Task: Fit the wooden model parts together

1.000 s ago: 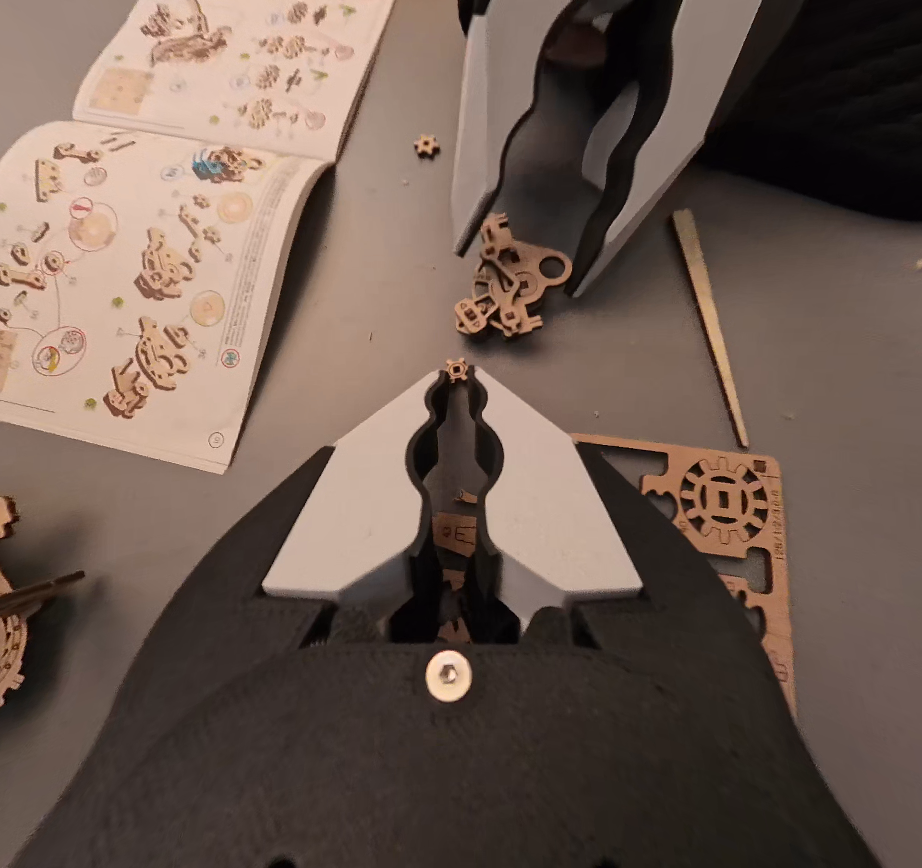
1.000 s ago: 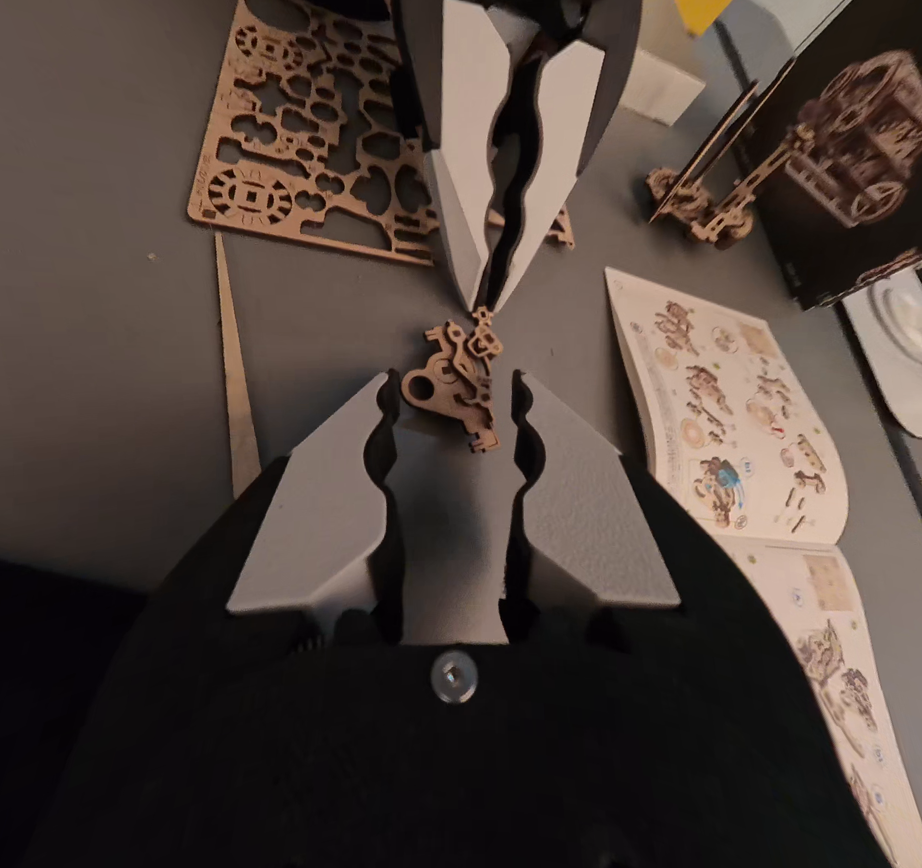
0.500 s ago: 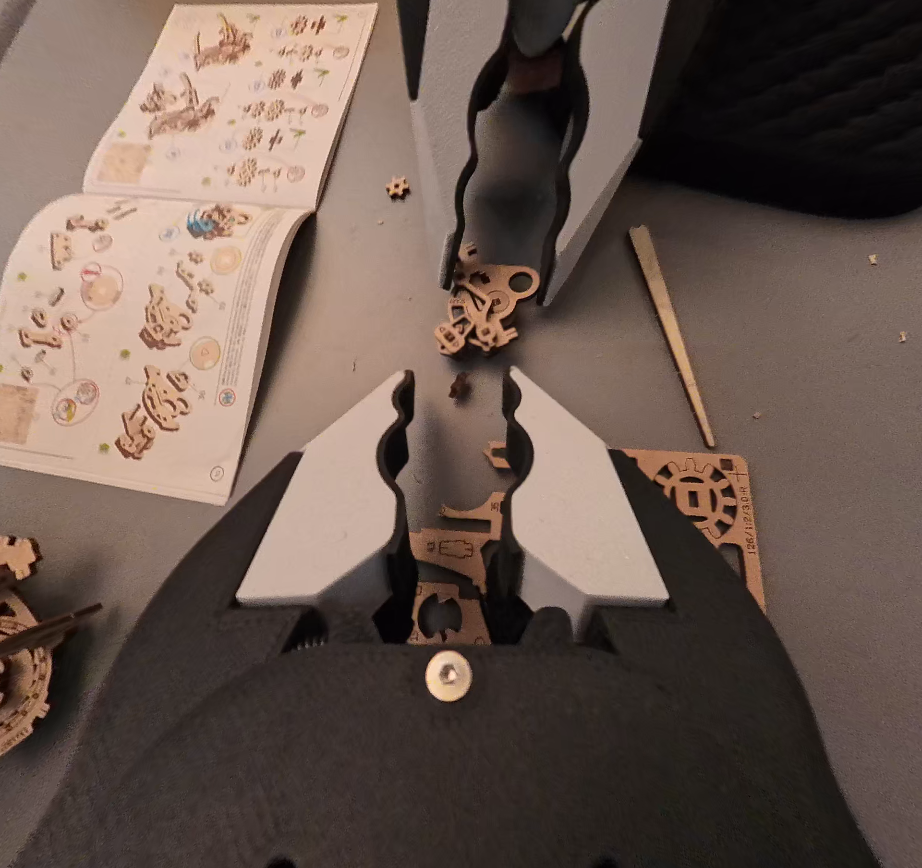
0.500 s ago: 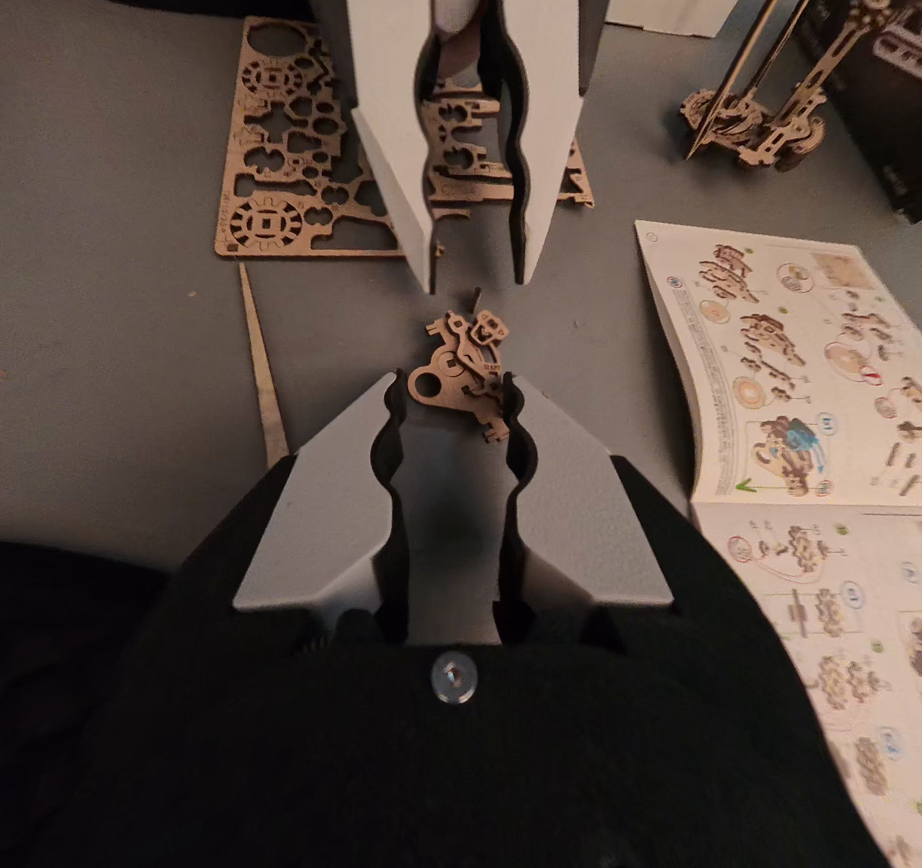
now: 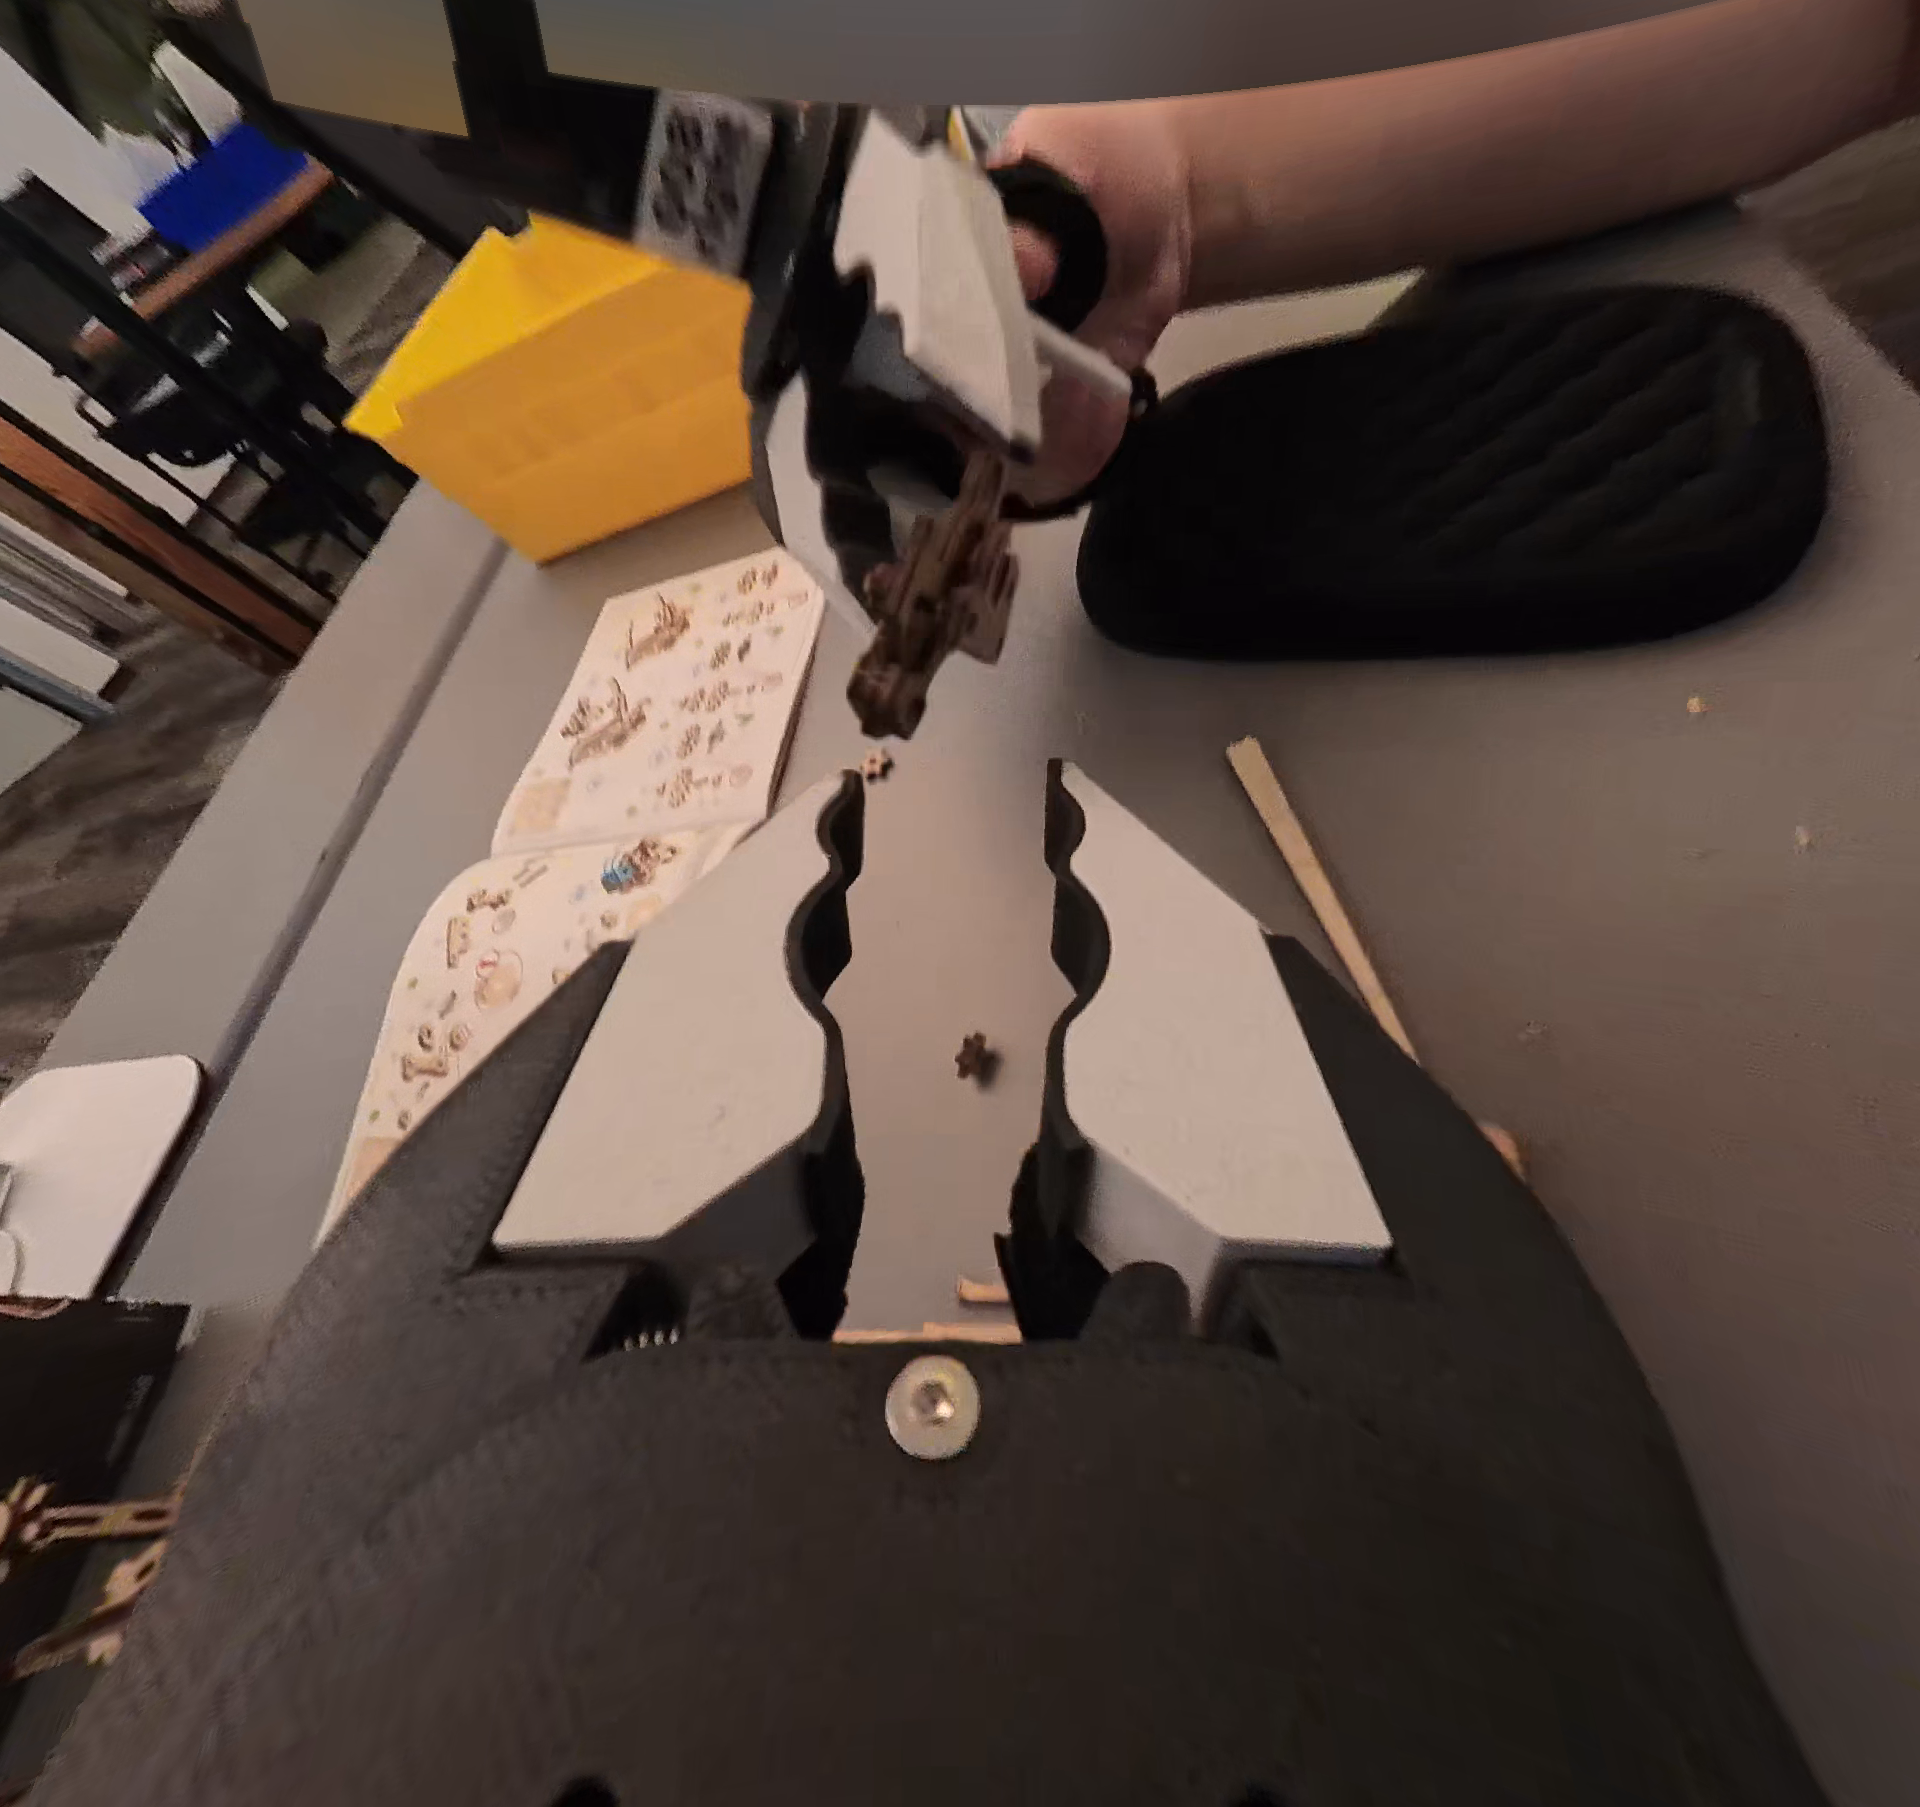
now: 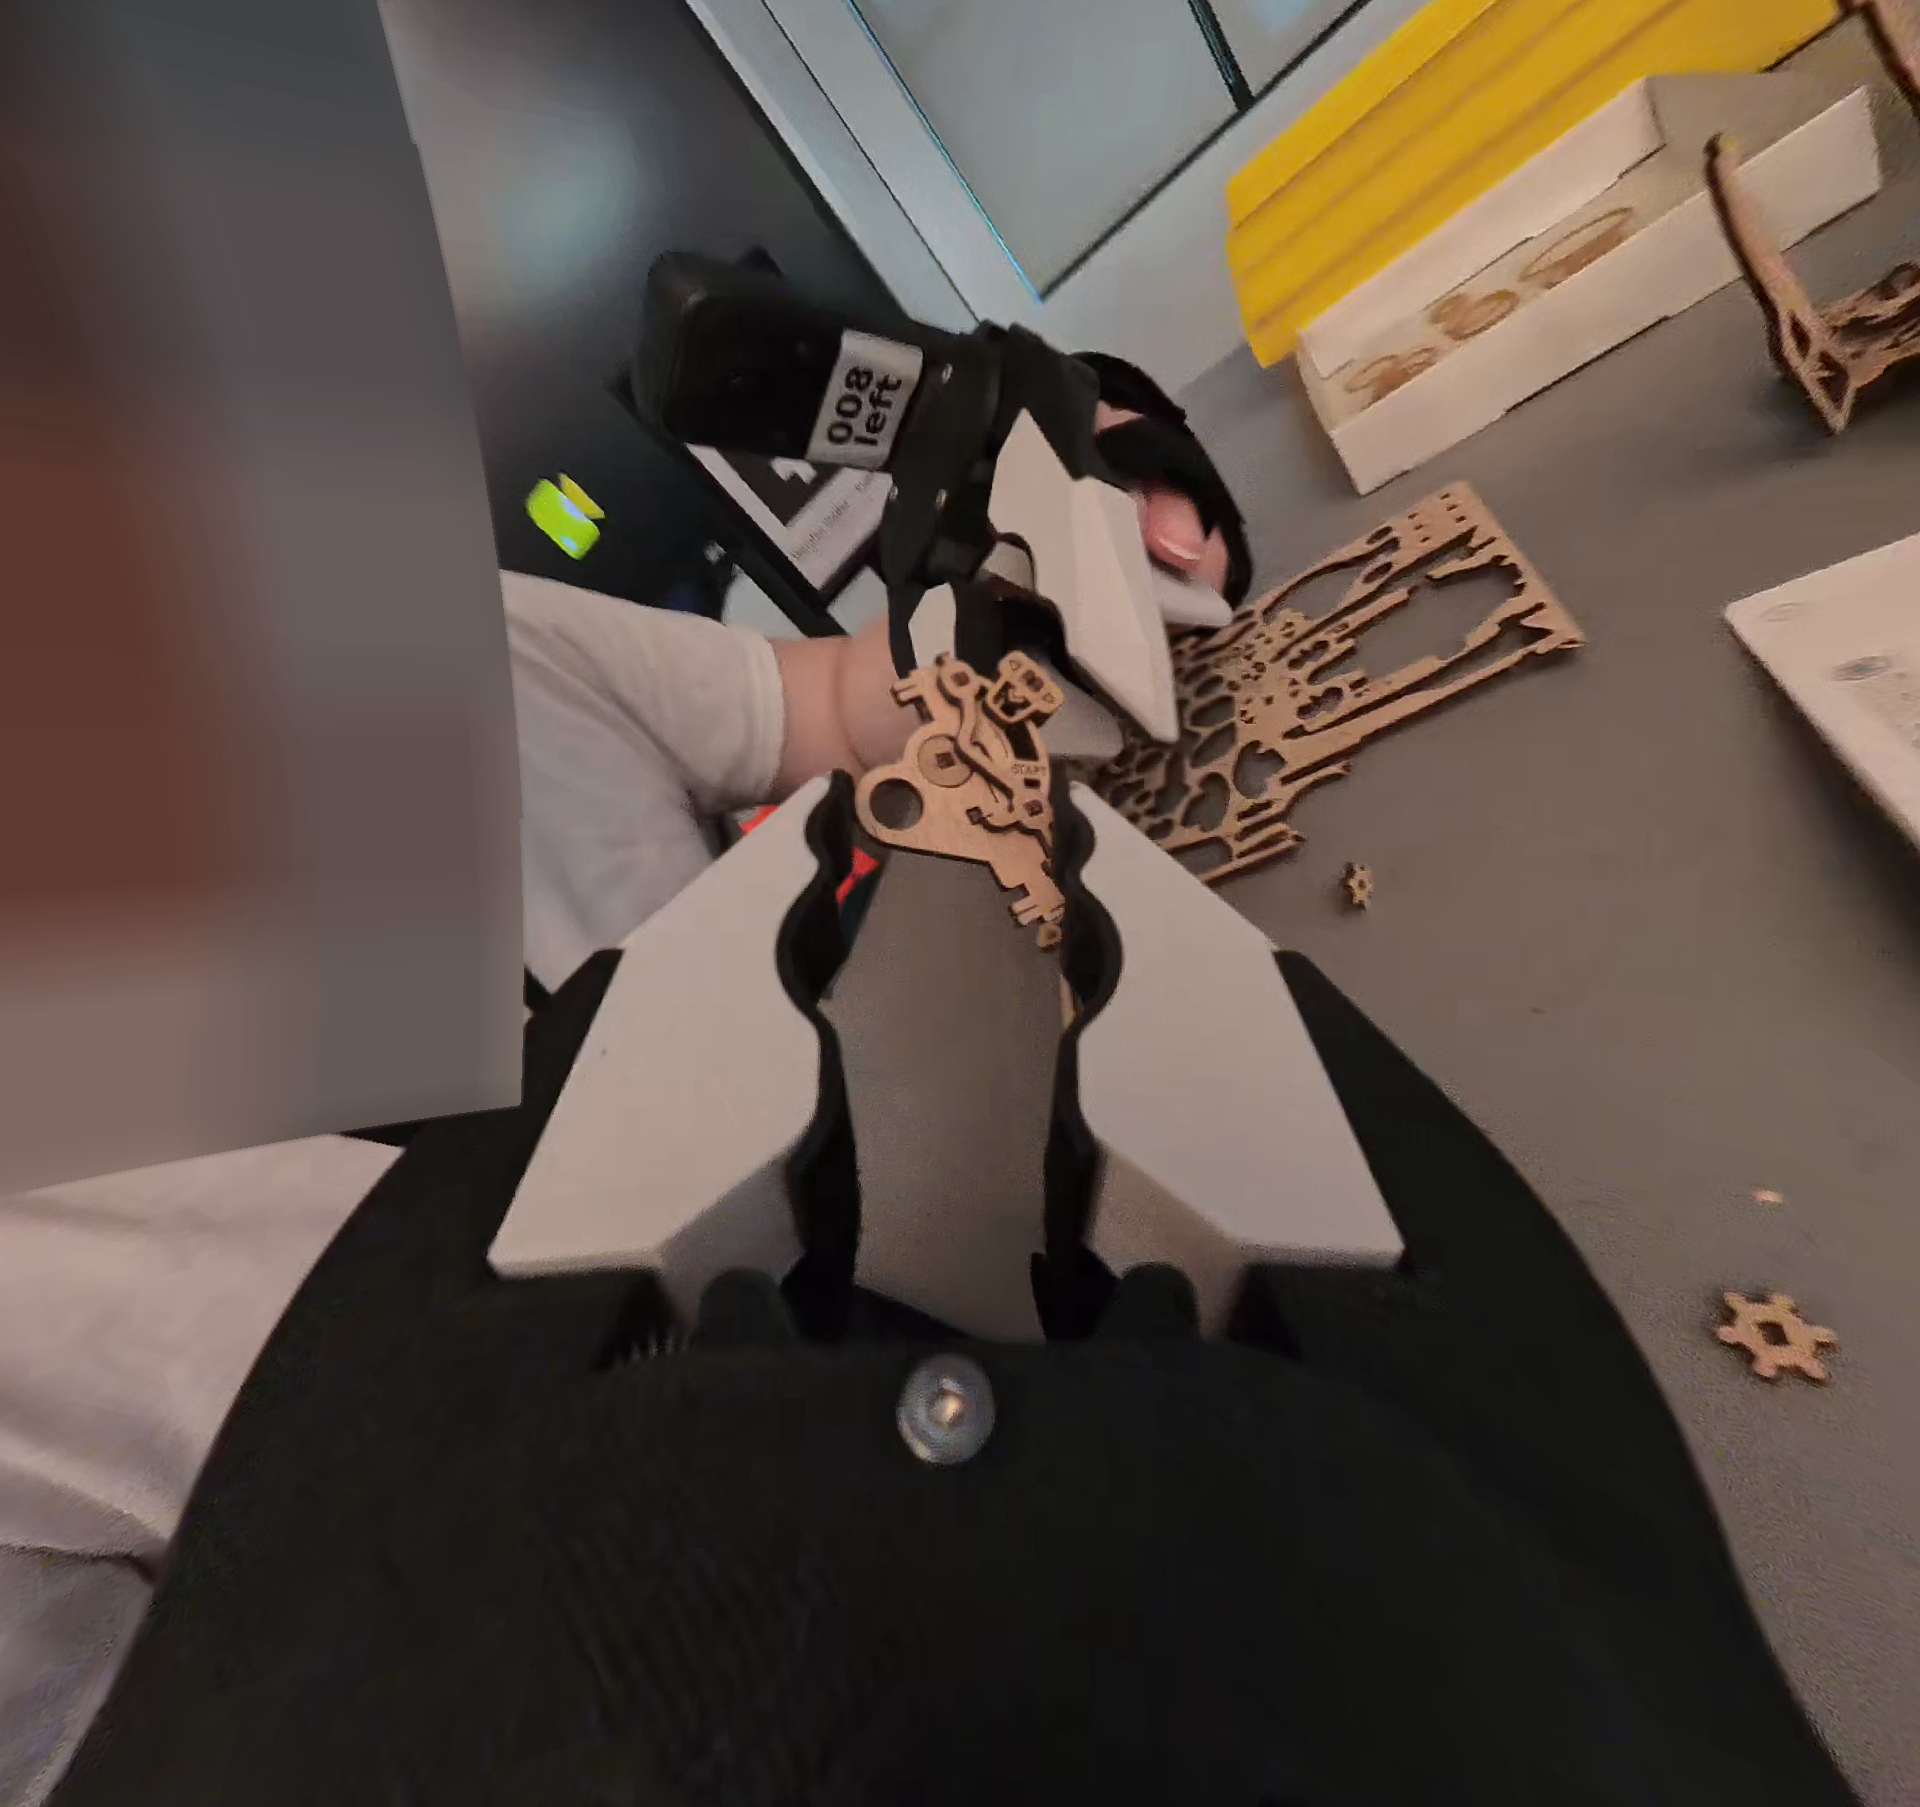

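My right gripper (image 6: 954,812) is shut on the wooden assembly (image 6: 966,791), a flat cluster of levers and a ring, and holds it in the air above the grey table (image 6: 1558,978). In the left wrist view the right gripper (image 5: 992,453) hangs ahead with the assembly (image 5: 935,604) dangling from its tips. My left gripper (image 5: 956,789) is open and empty, raised above the table. A small wooden gear (image 5: 975,1056) lies on the table, seen between its fingers. The left gripper (image 6: 1132,734) also shows just behind the assembly.
An open instruction booklet (image 5: 665,718) lies left, a yellow box (image 5: 582,407) behind it. A black pad (image 5: 1455,479) lies right, a wooden strip (image 5: 1309,874) near it. A punched wooden sheet (image 6: 1351,666), loose gears (image 6: 1771,1336) and a white parts box (image 6: 1558,282) lie beyond. The grippers are tip to tip, or close to it.
My left gripper opened and dropped the small gear onto the table, then rose and tilted up. My right gripper closed on the wooden assembly and lifted it off the table.
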A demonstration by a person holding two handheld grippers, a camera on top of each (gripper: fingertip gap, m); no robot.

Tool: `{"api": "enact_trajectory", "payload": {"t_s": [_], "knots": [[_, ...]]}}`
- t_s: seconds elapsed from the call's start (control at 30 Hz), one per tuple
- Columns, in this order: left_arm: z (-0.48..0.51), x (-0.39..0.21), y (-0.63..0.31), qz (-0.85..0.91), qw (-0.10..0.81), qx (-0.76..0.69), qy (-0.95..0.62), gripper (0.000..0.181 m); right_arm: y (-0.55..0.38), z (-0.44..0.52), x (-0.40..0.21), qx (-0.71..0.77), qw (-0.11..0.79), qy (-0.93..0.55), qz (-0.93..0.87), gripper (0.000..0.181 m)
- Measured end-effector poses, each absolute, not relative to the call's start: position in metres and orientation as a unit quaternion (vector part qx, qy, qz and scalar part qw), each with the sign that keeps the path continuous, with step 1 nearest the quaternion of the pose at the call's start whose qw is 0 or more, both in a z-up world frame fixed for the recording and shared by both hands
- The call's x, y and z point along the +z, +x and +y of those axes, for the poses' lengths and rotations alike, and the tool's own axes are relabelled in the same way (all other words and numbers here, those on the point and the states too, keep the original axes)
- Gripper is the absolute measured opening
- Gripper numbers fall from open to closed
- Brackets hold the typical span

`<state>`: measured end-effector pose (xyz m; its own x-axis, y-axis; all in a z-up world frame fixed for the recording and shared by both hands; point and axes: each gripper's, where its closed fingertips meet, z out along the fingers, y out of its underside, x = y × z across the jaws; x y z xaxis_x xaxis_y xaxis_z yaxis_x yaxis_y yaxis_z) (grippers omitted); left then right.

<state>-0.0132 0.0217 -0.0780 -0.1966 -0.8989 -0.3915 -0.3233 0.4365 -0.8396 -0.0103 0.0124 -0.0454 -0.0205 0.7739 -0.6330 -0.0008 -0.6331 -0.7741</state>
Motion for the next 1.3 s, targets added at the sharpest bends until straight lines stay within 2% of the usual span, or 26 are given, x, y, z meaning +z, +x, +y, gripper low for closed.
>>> {"api": "enact_trajectory", "payload": {"t_s": [0.33, 0.37, 0.6, 0.7, 0.87, 1.0, 1.1, 1.17, 1.23, 1.27, 1.3], "knots": [[0.008, -0.052, -0.013, 0.683, 0.487, -0.364, -0.406, 0.014, -0.015, -0.003, -0.042, 0.682, 0.27, -0.596, -0.325, 0.035], [0.007, -0.052, -0.014, 0.685, 0.486, -0.365, -0.401, 0.01, -0.015, -0.003, -0.041, 0.683, 0.272, -0.594, -0.327, 0.035], [0.013, -0.053, -0.015, 0.692, 0.513, -0.325, -0.392, 0.009, -0.013, 0.005, -0.039, 0.661, 0.328, -0.587, -0.334, 0.039], [0.02, -0.055, -0.015, 0.69, 0.516, -0.308, -0.403, 0.009, -0.005, 0.015, -0.023, 0.59, 0.451, -0.561, -0.366, 0.05], [0.034, -0.061, -0.014, 0.687, 0.531, -0.257, -0.425, 0.009, -0.005, 0.017, -0.021, 0.275, 0.606, -0.558, -0.495, 0.033], [0.035, -0.066, -0.011, 0.691, 0.531, -0.237, -0.429, 0.009, -0.017, 0.019, -0.037, 0.12, 0.609, -0.56, -0.549, 0.027], [0.033, -0.065, -0.01, 0.693, 0.536, -0.227, -0.425, 0.009, -0.021, 0.024, -0.056, 0.099, 0.576, -0.587, -0.56, 0.027], [0.032, -0.069, -0.01, 0.701, 0.533, -0.216, -0.421, 0.009, -0.021, 0.025, -0.059, 0.094, 0.575, -0.59, -0.558, 0.012], [0.032, -0.07, -0.01, 0.708, 0.54, -0.199, -0.41, 0.01, -0.022, 0.024, -0.059, 0.102, 0.576, -0.588, -0.558, 0.011], [0.03, -0.07, -0.011, 0.711, 0.542, -0.198, -0.402, 0.011, -0.021, 0.024, -0.059, 0.103, 0.575, -0.588, -0.559, 0.012], [0.026, -0.07, -0.011, 0.714, 0.54, -0.205, -0.395, 0.02, -0.021, 0.023, -0.056, 0.104, 0.582, -0.583, -0.557, 0.011]]}}
